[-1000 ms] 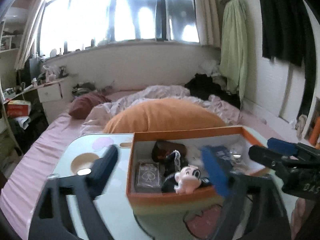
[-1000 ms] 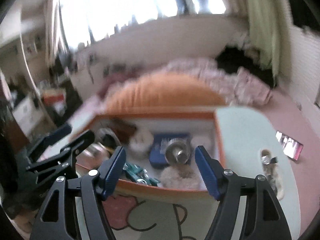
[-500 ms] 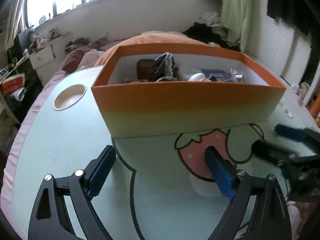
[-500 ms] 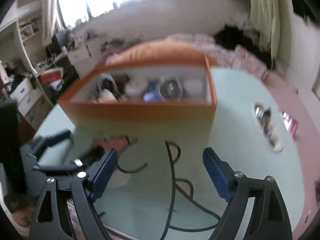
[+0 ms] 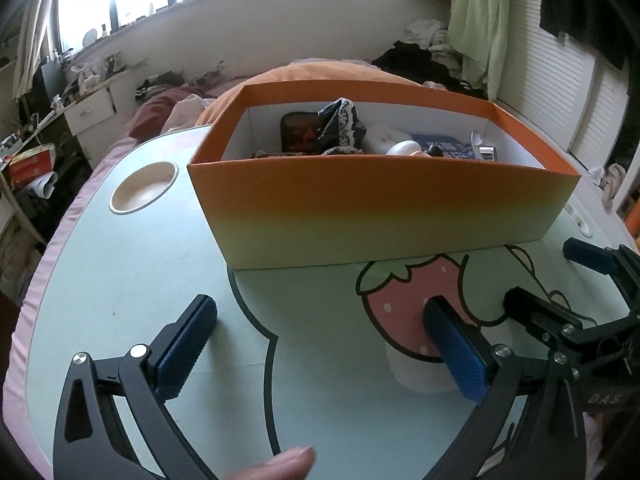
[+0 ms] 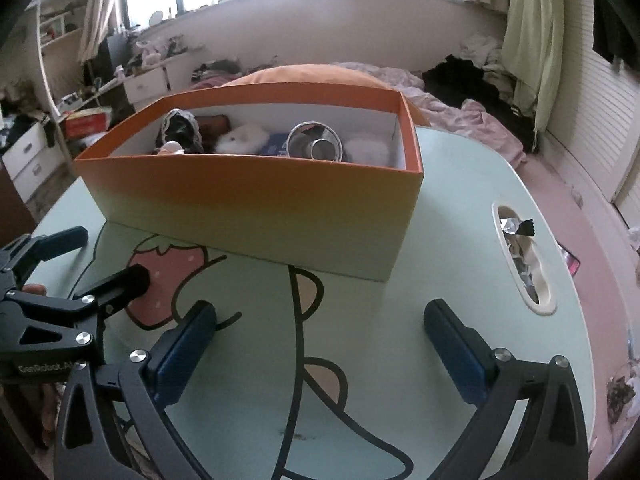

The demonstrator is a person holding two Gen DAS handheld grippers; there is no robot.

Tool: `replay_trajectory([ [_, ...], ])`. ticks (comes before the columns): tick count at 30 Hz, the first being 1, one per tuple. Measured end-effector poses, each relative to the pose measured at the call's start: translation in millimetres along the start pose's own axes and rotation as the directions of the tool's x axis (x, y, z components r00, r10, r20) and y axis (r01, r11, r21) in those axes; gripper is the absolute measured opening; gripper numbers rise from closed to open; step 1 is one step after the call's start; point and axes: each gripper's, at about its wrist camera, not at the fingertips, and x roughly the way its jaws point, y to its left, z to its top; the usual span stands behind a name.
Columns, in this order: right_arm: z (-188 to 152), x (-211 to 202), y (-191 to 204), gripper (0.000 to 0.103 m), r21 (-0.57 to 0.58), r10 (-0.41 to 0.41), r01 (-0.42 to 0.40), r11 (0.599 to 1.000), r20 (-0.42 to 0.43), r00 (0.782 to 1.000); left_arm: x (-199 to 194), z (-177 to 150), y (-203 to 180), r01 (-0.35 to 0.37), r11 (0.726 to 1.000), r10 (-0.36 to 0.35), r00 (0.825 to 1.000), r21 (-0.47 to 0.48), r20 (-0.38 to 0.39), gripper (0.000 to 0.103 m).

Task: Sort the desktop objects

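An orange box point(image 5: 380, 208) stands on the pale green table point(image 5: 120, 280); it also shows in the right wrist view point(image 6: 256, 200). Inside lie a dark lace pouch point(image 5: 340, 124), a brown case point(image 5: 298, 136), a white figure point(image 5: 404, 147), a blue item point(image 5: 448, 144), a metal cup point(image 6: 316, 146) and white fluffy things point(image 6: 242, 138). My left gripper point(image 5: 320, 340) is open and empty, low over the table in front of the box. My right gripper point(image 6: 320, 344) is open and empty, beside it to the right.
A round cup recess point(image 5: 143, 192) sits in the table's left side. An oval slot point(image 6: 520, 256) holding foil wrappers is at the right. A bed with an orange pillow point(image 6: 308, 74) lies behind the table. A fingertip point(image 5: 280, 466) shows at the bottom of the left wrist view.
Both grippers have pulled back from above the box and dropped low to the table in front of it. Both stayed open and empty.
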Motion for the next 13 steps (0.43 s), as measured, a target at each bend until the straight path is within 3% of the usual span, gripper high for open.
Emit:
replay_trajectory([
  [13,-1.2,-1.3,1.1,0.103,0.000,0.000,0.000,1.000,0.002,1.000,3.1,-5.8,-1.9,0.004,1.000,-0.004,1.000,0.005,0.020,0.103],
])
